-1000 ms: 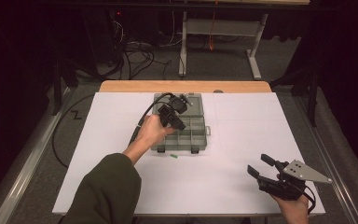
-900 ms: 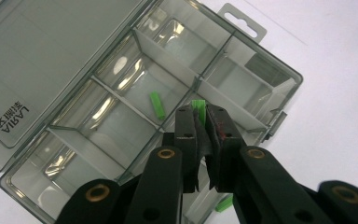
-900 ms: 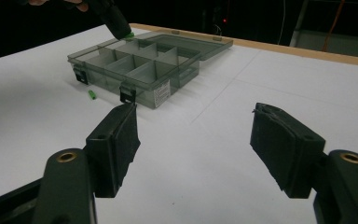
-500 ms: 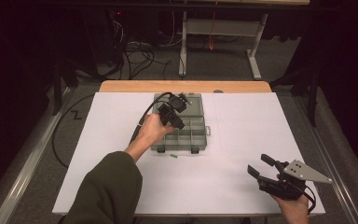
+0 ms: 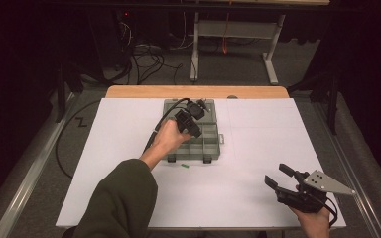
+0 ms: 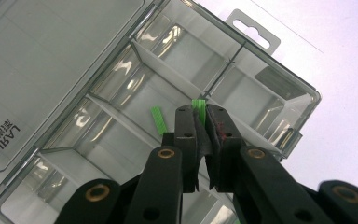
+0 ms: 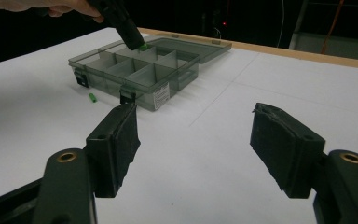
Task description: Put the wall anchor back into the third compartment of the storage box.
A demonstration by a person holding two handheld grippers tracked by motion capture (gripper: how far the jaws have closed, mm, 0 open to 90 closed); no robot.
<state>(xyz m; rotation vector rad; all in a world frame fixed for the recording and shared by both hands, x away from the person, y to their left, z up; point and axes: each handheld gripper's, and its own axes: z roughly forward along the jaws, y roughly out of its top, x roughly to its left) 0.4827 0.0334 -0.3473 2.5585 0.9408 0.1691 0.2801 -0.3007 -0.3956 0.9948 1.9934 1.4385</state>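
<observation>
Green peg (upright) over compartment box

Organizer box mid-table — bare sheet around

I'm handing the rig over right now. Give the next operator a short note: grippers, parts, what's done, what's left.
Left gripper: shut on a green piece, held over the open organizer box.
Right gripper: open, holding nothing, over the table's near right corner.
Done: one green piece already lies in a compartment.
Left: release the held piece, then fetch the green piece lying on the table in front of the box.
</observation>
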